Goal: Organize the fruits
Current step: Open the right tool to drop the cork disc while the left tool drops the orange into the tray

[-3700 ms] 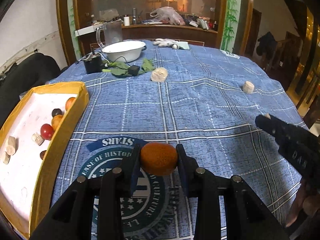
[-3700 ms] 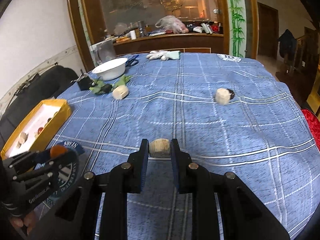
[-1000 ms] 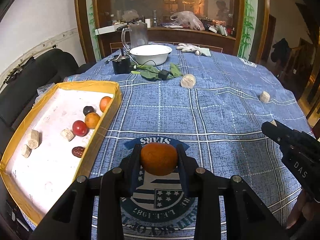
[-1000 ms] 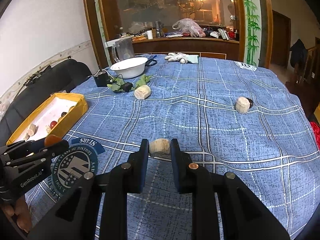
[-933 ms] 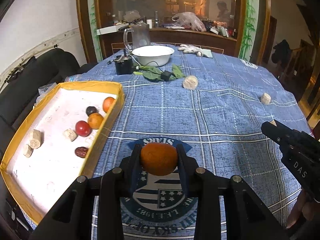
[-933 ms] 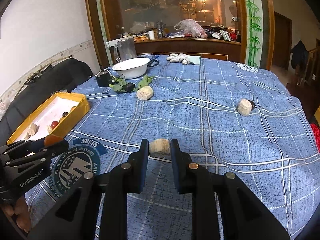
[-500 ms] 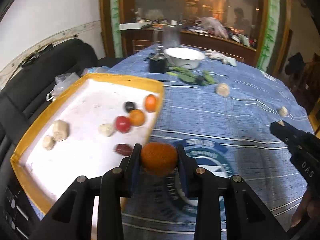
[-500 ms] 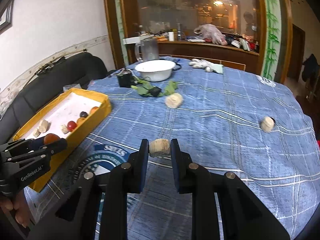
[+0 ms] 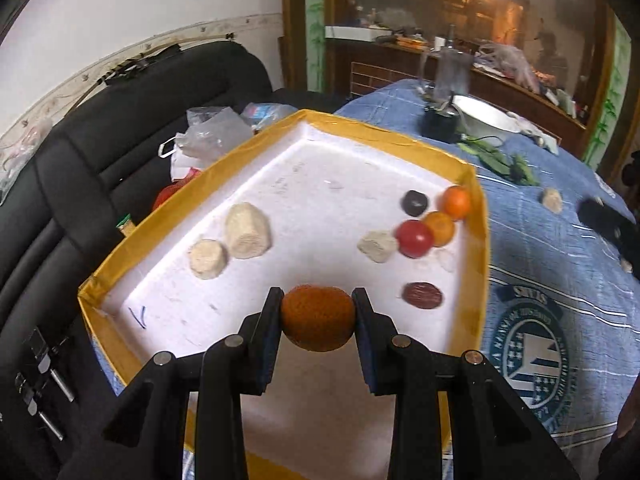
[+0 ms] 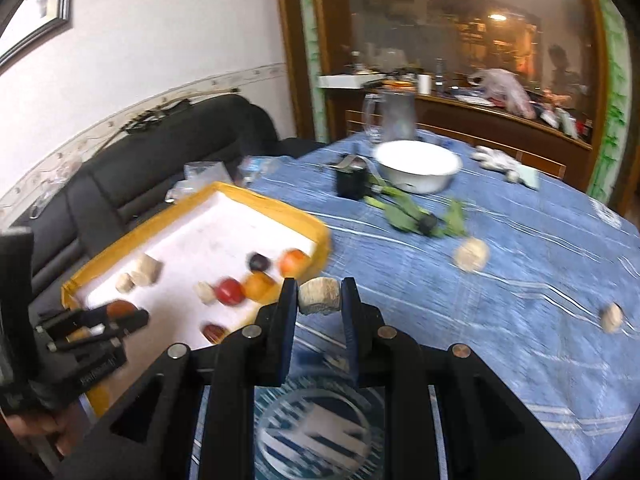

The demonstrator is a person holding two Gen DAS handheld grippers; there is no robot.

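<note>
A: Room?
B: White wall w/ a patterned border strip low down; dark picture frame top left.
A: Furniture?
B: Black sofa along the wall, plastic bags on the seat. Surface has a blue plaid cloth w/ a round printed emblem.
A: Behind it?
B: Dark wood frame w/ a big glass pane, green bamboo pattern on the edges. Below the pane a cluttered wood counter.
A: Light?
B: Warm lamps glowing in the glass. Right wrist view is blurred.
</note>
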